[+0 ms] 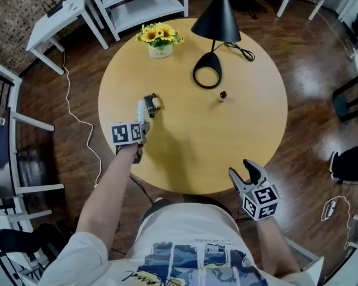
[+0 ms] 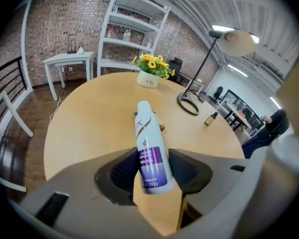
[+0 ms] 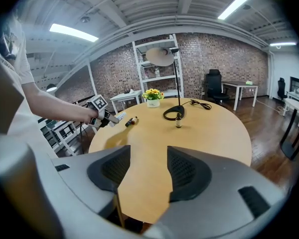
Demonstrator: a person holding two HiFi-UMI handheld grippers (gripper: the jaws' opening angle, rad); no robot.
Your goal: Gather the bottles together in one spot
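A white spray bottle point(image 1: 141, 109) with a purple label point(image 2: 151, 158) lies along my left gripper point(image 1: 143, 124), whose pads press on its lower end from both sides. Just beyond its tip a small dark bottle point(image 1: 151, 104) with a brown cap lies on the round wooden table point(image 1: 227, 148). A small dropper bottle point(image 1: 222, 96) stands upright right of centre, near the lamp base. My right gripper point(image 1: 246, 171) hovers at the table's front right edge, open, with nothing between its jaws point(image 3: 148, 171). In the right gripper view the dropper bottle point(image 3: 178, 123) and the lying bottle point(image 3: 131, 121) show far ahead.
A pot of yellow flowers point(image 1: 160, 40) stands at the table's far side. A black lamp point(image 1: 218, 16) with a ring base point(image 1: 207, 70) and cable stands next to it. White shelves point(image 1: 140, 2) and a white side table point(image 1: 56, 19) lie beyond.
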